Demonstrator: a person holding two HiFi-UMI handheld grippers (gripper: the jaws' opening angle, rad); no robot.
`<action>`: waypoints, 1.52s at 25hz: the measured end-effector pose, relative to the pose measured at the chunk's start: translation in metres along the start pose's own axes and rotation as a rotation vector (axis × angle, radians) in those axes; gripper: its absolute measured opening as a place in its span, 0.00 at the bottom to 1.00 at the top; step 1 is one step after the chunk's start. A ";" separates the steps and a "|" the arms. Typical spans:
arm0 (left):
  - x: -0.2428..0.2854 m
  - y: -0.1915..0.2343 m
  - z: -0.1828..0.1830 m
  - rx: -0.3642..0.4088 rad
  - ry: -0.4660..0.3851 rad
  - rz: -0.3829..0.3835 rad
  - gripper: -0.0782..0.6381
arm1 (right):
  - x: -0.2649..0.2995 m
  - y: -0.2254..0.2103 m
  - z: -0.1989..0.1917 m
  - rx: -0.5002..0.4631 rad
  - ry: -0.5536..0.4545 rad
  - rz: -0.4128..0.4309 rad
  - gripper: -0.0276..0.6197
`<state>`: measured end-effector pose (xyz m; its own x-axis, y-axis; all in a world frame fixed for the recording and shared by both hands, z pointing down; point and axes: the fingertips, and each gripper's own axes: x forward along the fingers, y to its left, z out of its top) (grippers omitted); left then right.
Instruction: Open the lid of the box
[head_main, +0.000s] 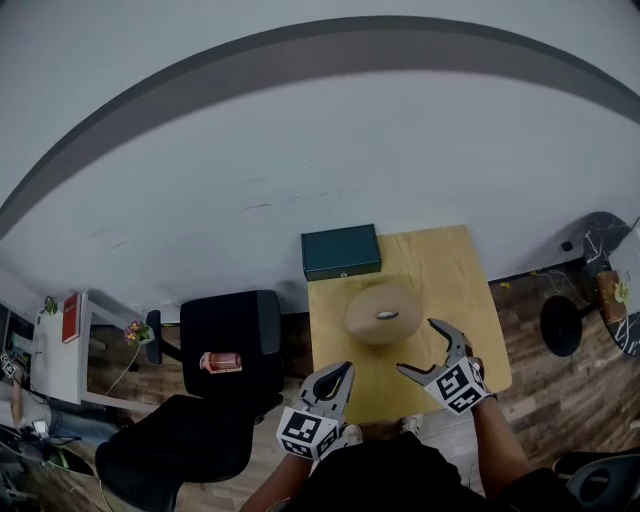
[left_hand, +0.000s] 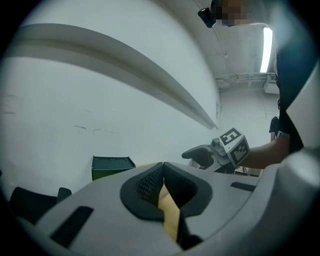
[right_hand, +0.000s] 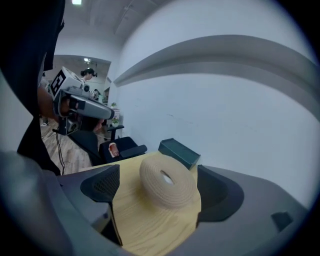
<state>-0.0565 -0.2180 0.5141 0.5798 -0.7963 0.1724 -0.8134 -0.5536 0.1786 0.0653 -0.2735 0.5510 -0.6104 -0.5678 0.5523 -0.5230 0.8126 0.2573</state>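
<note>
We log the dark green rectangular box (head_main: 340, 251), lid down. Nearer than it, left gripper (head_main: 338, 372) fingers pressed together, empty — right gripper (head_main: 416, 345) fingers wide apart, empty.

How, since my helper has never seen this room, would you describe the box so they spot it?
Find the light wooden table against the white wall. At its far left corner lies the box: dark green, flat and rectangular, unlike the round tan woven piece in the table's middle.

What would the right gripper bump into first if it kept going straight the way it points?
Most likely the round tan ridged object, lying dead ahead of the right gripper's open fingers; the green box stands farther back.
</note>
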 end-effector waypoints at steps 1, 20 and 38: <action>0.000 0.003 -0.003 -0.005 0.006 0.014 0.14 | 0.008 0.001 -0.003 -0.024 0.021 0.028 0.81; 0.005 0.021 -0.036 -0.085 0.053 0.112 0.14 | 0.125 0.030 -0.065 -0.387 0.351 0.433 0.73; -0.026 0.081 -0.030 -0.081 0.022 0.291 0.14 | 0.156 0.032 -0.086 -0.486 0.473 0.497 0.56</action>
<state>-0.1356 -0.2350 0.5530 0.3243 -0.9128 0.2483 -0.9397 -0.2808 0.1950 0.0044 -0.3242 0.7133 -0.3320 -0.1017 0.9378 0.1213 0.9813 0.1494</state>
